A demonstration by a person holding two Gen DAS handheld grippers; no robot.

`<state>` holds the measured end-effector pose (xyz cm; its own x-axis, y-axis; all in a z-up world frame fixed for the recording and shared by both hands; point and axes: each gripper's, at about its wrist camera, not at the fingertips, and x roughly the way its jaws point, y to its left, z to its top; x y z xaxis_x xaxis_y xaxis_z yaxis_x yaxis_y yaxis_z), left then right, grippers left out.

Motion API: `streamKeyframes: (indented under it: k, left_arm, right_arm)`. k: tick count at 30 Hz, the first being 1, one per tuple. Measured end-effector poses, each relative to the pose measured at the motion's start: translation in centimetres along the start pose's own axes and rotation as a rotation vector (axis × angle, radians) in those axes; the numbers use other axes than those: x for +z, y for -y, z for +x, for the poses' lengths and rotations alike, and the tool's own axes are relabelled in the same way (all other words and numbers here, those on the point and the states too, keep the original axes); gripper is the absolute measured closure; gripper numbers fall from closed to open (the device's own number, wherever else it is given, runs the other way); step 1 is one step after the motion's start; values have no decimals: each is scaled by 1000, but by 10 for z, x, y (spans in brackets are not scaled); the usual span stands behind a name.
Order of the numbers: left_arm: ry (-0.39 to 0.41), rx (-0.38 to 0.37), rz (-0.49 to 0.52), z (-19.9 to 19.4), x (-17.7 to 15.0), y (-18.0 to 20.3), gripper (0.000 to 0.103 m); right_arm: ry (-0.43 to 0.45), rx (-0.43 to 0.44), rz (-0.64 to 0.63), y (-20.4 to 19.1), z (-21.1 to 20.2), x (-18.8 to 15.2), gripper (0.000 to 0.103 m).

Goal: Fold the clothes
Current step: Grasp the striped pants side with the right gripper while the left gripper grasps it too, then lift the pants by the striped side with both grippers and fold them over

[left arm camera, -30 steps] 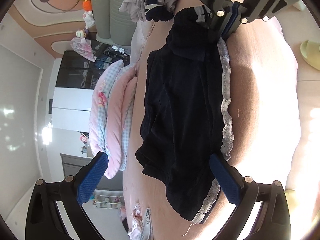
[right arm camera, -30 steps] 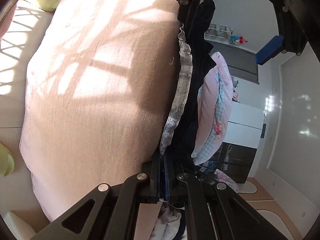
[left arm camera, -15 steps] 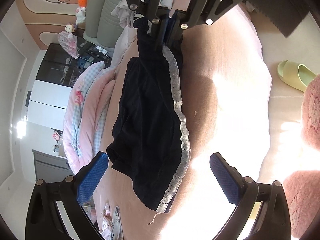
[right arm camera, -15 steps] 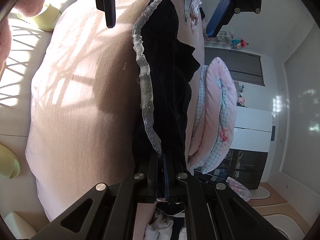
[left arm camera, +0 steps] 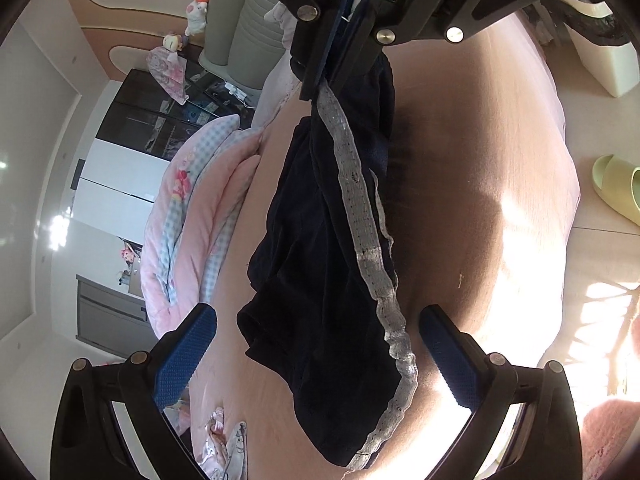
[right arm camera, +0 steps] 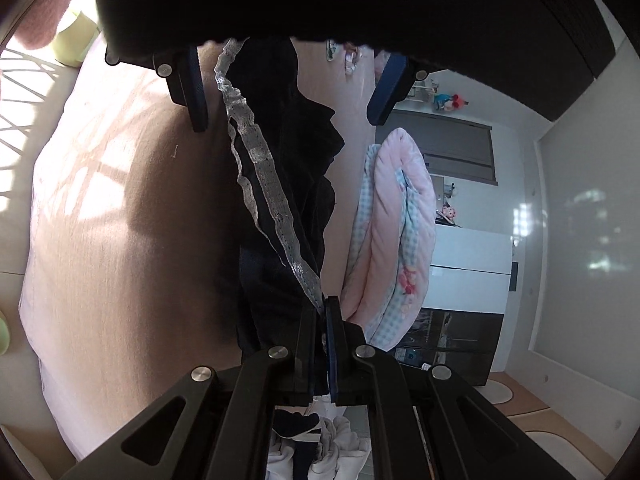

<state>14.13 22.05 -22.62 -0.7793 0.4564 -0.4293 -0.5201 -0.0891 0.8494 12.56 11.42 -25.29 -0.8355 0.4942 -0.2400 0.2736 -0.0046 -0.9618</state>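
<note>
**Inspector:** Right claw (right arm camera: 323, 316) first. Condition?

**Assistant:** Clenched on the dark garment (left arm camera: 320, 264). Its two fingers are pressed together on one end of the lace-trimmed edge (left arm camera: 360, 216), seen at the top of the left wrist view (left arm camera: 340, 60).

**Inspector:** Left claw (left arm camera: 316, 344)?

**Assistant:** Released. Its blue-padded fingers (left arm camera: 186, 350) stand wide apart, one on each side of the garment's free end, touching nothing. From the right wrist view it sits at the far end of the garment (right arm camera: 288, 92), also spread.

**Inspector:** Location of the garment?

**Assistant:** Stretched lengthwise over the pink bed (left arm camera: 480, 160), hanging from the right claw's grip, bunched and creased toward the free end. Whether the lower end rests on the sheet cannot be told.

**Inspector:** Edges?

**Assistant:** Lace trim runs along the whole side facing the bare sheet, wavy and partly turned over. The opposite side is plain dark cloth, folded on itself.

**Inspector:** Room to move?

**Assistant:** Wide bare sheet beside the lace side, sunlit toward the bed's edge. On the other side, a rolled pink checked quilt (left arm camera: 192, 216) lies near the garment. A heap of pale clothes (right arm camera: 320, 448) sits behind the right claw. A green slipper (left arm camera: 618, 188) is on the floor past the bed's edge.
</note>
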Motion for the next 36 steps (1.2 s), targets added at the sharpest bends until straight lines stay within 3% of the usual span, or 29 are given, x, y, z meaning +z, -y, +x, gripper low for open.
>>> streamKeyframes:
  k: [2, 6, 12, 16, 20, 23, 27, 28, 29, 30, 31, 32, 34, 36]
  left_arm:
    - [-8, 22, 16, 1, -2, -1, 0]
    - [-54, 206, 175, 15, -14, 7, 0]
    - [-87, 218, 216, 28, -20, 6, 0]
    - [-11, 335, 373, 27, -25, 28, 0]
    - [41, 433, 448, 23, -33, 42, 0]
    - [10, 438, 394, 24, -31, 39, 0]
    - [4, 415, 423, 27, -29, 38, 3]
    - [3, 395, 430, 27, -29, 39, 8]
    - [1, 366, 435, 26, -31, 40, 12]
    - [-1, 337, 440, 26, -32, 41, 25]
    - [-7, 307, 436, 25, -34, 43, 42]
    - [-15, 274, 427, 24, -36, 46, 51]
    - [-25, 235, 427, 23, -40, 54, 83]
    - [-26, 251, 474, 24, -45, 69, 101]
  right_arm:
    - [0, 3, 2, -2, -1, -3, 98]
    - [-15, 17, 3, -4, -1, -5, 98]
    - [-31, 42, 3, -11, -2, -4, 98]
    - [-62, 58, -2, -22, -1, -4, 98]
    - [-94, 94, 0, -36, -1, -7, 98]
    - [-101, 106, 0, -42, -4, -6, 98]
    - [-116, 73, -6, -48, -3, -2, 98]
    - [-122, 55, -10, -50, -2, -1, 93]
    - [-127, 38, -14, -51, 0, 1, 77]
    - [-133, 20, -18, -53, 1, 2, 65]
    - [-137, -1, -23, -55, 2, 4, 47]
    - [-127, -51, -42, -56, 2, 5, 34]
    - [-119, -79, -37, -55, 4, 8, 27]
    - [-134, -64, -11, -50, 10, 9, 27]
